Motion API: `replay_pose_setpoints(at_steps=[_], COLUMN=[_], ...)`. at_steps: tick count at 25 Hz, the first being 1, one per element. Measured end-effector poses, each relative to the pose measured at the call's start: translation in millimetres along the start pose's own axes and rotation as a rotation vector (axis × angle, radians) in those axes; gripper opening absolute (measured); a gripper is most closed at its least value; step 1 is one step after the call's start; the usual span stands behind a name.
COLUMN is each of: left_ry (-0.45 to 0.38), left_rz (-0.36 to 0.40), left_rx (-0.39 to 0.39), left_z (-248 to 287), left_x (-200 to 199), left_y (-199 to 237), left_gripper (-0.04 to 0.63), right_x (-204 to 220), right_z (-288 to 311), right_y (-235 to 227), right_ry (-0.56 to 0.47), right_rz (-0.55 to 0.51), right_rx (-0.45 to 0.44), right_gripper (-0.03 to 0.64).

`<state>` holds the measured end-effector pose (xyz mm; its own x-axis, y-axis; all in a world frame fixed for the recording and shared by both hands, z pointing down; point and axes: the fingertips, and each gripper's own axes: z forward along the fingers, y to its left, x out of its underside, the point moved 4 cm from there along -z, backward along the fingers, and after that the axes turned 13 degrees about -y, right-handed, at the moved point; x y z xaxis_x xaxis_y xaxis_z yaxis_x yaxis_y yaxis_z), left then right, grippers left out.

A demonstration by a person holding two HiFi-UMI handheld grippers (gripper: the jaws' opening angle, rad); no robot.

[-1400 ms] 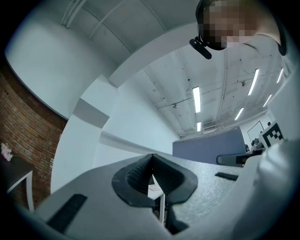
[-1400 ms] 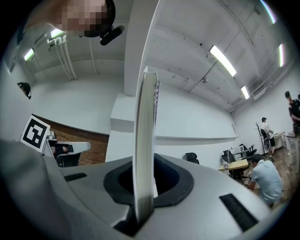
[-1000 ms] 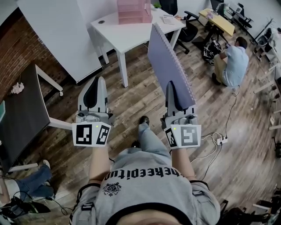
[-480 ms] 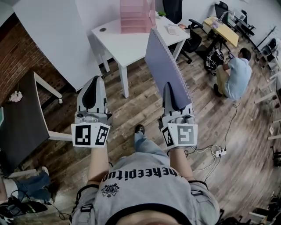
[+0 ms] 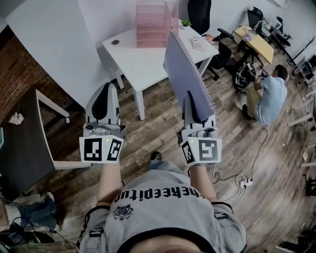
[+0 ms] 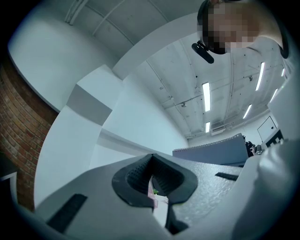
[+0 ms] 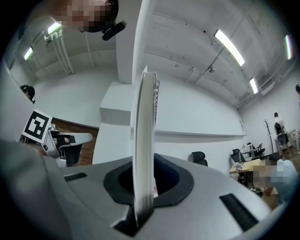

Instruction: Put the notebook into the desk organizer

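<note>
- Right gripper (image 7: 145,190): jaws are clamped on the lower edge of the notebook (image 7: 144,136); the pages are pinched edge-on between the dark pads.
- The notebook is held upright on its edge and is seen from this gripper as a thin pale slab, with spiral wire showing near its top.
- Head view: the right gripper (image 5: 196,111) points away from the person. The notebook (image 5: 185,74) rises from it as a grey-lilac cover, with the spiral binding running along its right-hand edge.
- The notebook is carried in the air, clear of any counter, and is not in the desk organizer (image 5: 154,22).
- Left gripper (image 6: 152,183): jaws are drawn together to a thin slit, and nothing is held between them.
- Head view: the left gripper (image 5: 103,101) is held level with the right one and well apart from it, over the wooden floor (image 5: 158,131).
- The desk organizer is pink and see-through. It stands at the far side of a white counter (image 5: 143,57), ahead of both grippers.
- On the same counter a small green plant (image 5: 185,22) is seen beside the organizer, and a flat white item (image 5: 199,43), too small to identify, lies near the right corner.
- A black office chair (image 5: 199,12) is placed behind the counter.
- A dark counter (image 5: 22,138) is noted at the left, near a brick wall (image 5: 19,69).
- At the right, a person (image 5: 270,96) in a light shirt is crouched on the floor, and a yellow table (image 5: 256,38) stands beyond.
- A white power strip (image 5: 245,183) with its cable lies on the floor at the lower right.
</note>
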<state>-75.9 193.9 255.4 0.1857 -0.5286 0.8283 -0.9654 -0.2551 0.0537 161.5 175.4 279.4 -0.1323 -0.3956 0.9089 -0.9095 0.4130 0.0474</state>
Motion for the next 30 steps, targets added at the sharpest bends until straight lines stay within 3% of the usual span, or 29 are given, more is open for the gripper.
replay_pose_setpoints(at_steps=[13, 30], left_ry=[-0.008, 0.002], left_rz=[0.044, 0.022], left_rx=[-0.038, -0.023], left_z=[68.4, 141.2], left_x=[43.6, 103.7], left_y=[8.7, 36.6], left_gripper=[0.003, 0.003], right_x=[34.7, 80.3], right_z=[60.6, 131.5], right_y=[-63.6, -93.6], right_ry=[-0.020, -0.005], right_rz=[0.022, 0.024], right_rx=[0.023, 0.019], right_gripper=[0.031, 0.031])
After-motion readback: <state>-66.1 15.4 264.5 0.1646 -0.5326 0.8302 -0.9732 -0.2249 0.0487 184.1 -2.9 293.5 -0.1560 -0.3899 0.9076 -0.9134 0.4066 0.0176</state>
